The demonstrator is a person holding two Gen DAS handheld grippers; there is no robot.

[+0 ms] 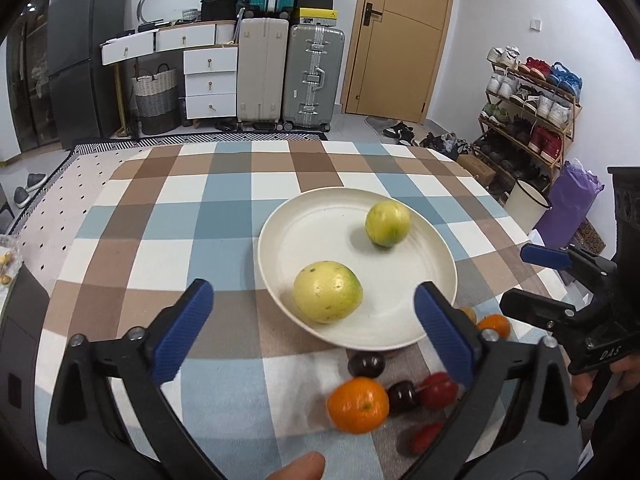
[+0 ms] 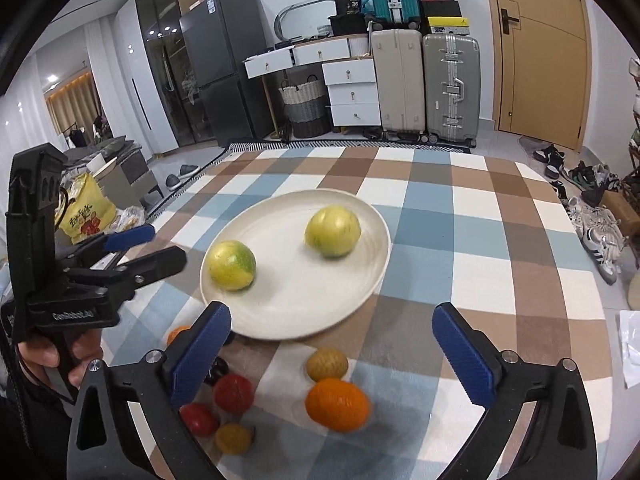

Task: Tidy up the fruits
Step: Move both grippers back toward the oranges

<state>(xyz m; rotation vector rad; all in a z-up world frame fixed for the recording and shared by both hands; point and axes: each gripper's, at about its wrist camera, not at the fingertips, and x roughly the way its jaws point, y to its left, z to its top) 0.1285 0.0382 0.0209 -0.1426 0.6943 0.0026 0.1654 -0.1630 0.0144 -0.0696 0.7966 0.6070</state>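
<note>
- Left claw (image 1: 314,322), seen from the left wrist, hangs released and empty over the near rim of the plate (image 1: 316,220), where two yellow-green fruits (image 1: 328,298) already lie; we should drop lower onto the orange (image 1: 358,404) on the counter (image 1: 200,216).
- Right claw (image 2: 332,354), from the right wrist, is spread wide too; we'd centre it over the other orange (image 2: 337,404), clear of the red fruits (image 2: 234,393) nearby.
</note>
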